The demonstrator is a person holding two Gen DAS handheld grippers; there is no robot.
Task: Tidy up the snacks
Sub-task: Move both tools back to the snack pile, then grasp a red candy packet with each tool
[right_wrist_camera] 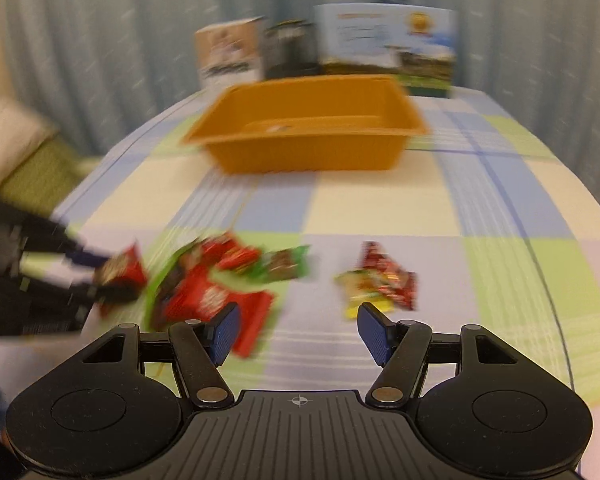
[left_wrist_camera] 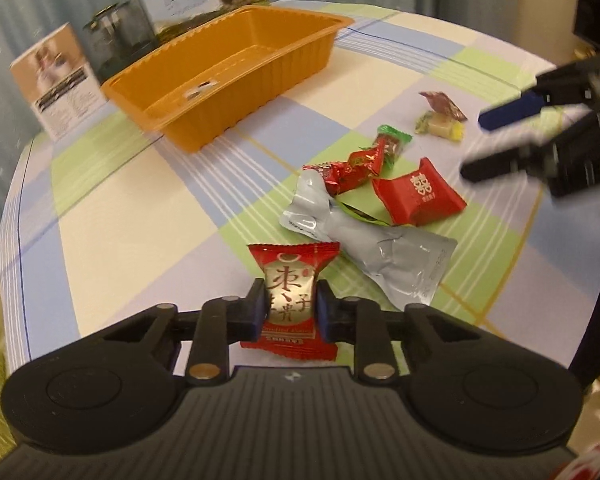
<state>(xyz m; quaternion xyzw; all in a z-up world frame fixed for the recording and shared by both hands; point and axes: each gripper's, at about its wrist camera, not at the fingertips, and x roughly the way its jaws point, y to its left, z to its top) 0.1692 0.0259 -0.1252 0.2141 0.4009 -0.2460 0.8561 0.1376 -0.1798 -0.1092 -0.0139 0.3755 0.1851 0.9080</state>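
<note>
My left gripper (left_wrist_camera: 291,306) is shut on a red and gold snack packet (left_wrist_camera: 290,280) and holds it just above the checked tablecloth. An orange tray (left_wrist_camera: 204,120) stands beyond it at the far left; it also shows in the right wrist view (right_wrist_camera: 312,152). Loose snacks lie on the cloth: a silver pouch (left_wrist_camera: 380,248), a red square packet (left_wrist_camera: 418,196), a red twisted candy (left_wrist_camera: 352,168), a green bar (left_wrist_camera: 394,142) and two small candies (left_wrist_camera: 440,118). My right gripper (right_wrist_camera: 298,330) is open and empty, above the cloth between the red pile (right_wrist_camera: 216,288) and the two small candies (right_wrist_camera: 376,280).
Boxes (left_wrist_camera: 58,80) and a dark jar (left_wrist_camera: 116,36) stand behind the tray near the table's far edge. A curtain hangs behind the table. The table's rounded edge runs along the left (left_wrist_camera: 16,208). The right wrist view is motion-blurred.
</note>
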